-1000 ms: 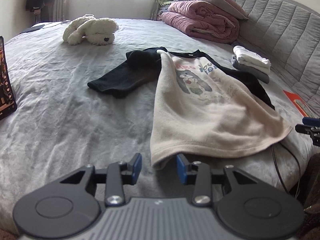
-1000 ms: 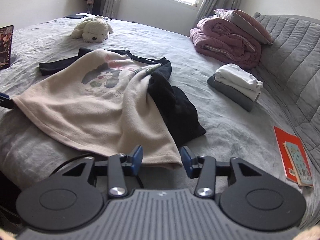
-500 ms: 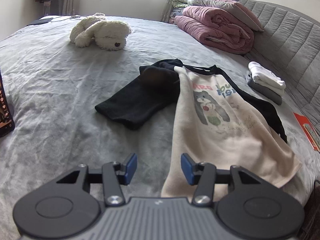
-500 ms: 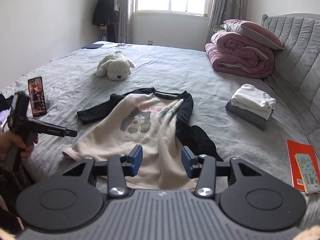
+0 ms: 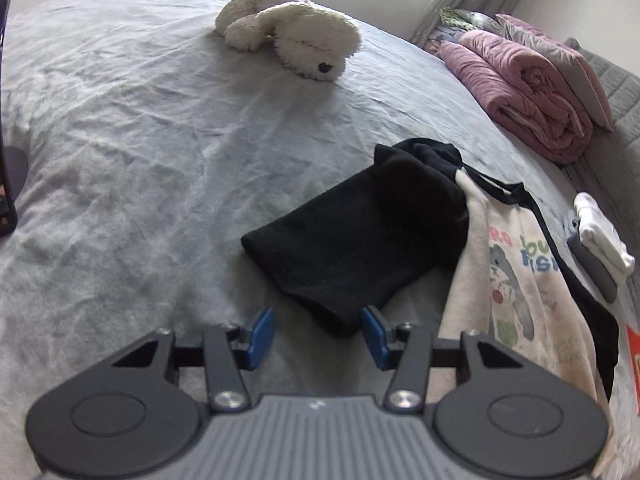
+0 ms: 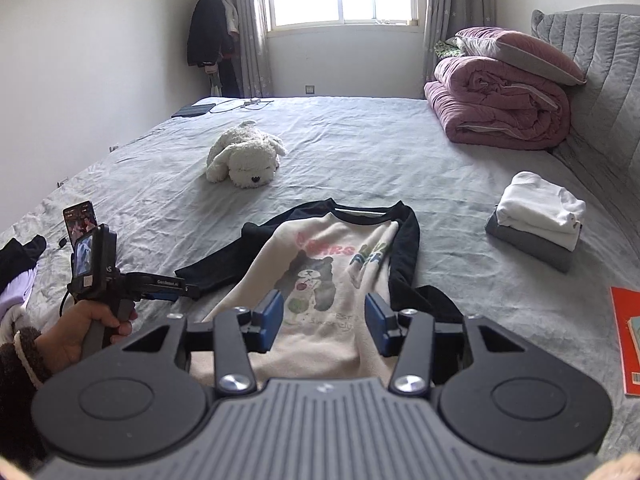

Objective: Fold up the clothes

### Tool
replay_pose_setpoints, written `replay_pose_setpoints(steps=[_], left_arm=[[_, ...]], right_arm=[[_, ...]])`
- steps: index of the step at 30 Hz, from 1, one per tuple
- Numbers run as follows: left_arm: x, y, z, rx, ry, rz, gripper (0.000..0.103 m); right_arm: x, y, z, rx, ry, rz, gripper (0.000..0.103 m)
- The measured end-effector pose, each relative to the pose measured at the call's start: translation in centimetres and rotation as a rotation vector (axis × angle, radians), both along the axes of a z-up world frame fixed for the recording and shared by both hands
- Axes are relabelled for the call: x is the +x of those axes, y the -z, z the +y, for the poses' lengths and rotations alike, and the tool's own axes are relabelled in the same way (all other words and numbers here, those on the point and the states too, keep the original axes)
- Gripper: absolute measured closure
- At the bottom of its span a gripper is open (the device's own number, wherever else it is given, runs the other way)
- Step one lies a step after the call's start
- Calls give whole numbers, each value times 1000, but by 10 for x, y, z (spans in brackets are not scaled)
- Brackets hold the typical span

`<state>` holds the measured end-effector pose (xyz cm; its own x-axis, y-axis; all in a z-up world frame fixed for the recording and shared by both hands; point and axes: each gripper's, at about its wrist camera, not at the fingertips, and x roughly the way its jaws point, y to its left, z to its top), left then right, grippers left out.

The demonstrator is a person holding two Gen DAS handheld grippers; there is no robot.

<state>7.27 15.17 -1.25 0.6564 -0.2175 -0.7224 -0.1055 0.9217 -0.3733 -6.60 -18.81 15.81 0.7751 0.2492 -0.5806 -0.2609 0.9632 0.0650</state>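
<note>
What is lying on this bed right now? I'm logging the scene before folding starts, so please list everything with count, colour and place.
shirt: one, cream body, black sleeves, spread at the near middle of the bed
bed: one, grey sheet
plush dog: one, white, beyond the shirt
folded clothes: one stack, white over grey, right
quilt: one, pink, folded, far right, with a pillow on top
book: red, right edge
phone: one, propped upright, left
left tongs: open, at the black sleeve end
right tongs: open, above the shirt
hand: one, holding the left tongs
</note>
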Motion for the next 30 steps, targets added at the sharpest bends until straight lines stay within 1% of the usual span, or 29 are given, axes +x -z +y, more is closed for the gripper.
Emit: replay_pose_setpoints(steps=[2, 4, 5, 6, 8, 10, 13, 17, 22, 25, 28, 30], left_arm=[[4, 3, 3, -27, -19, -19, 56], [9, 7, 5, -29, -38, -41, 60], [12, 8, 5, -22, -45, -50, 67], [14, 10, 5, -14, -52, -59, 71], [19, 12, 6, -4, -62, -72, 82], [21, 13, 9, -6, -73, -81, 86], [22, 13, 15, -11, -89, -92, 89], [23, 8, 23, 23, -122, -119, 90], [29, 0, 39, 108, -187, -169, 90], [32, -4, 43, 187, -218, -199, 91], [33, -8, 44, 307, -262, -238, 91], [35, -9, 45, 426, -304, -251, 92]], right_arm=[[16, 8, 8, -2, -9, 11, 54], [32, 16, 17, -3, -25, 15, 54], [40, 20, 22, -2, -32, 17, 54], [50, 25, 27, 0, -38, 22, 54], [69, 34, 37, 7, -49, 35, 54], [88, 45, 46, 16, -64, 53, 54], [115, 57, 60, 19, -90, 67, 54], [148, 72, 70, 40, -103, 79, 54], [193, 93, 75, 92, -103, 114, 54], [221, 106, 75, 115, -96, 131, 54], [248, 119, 77, 135, -83, 136, 54], [265, 127, 78, 149, -73, 134, 54]])
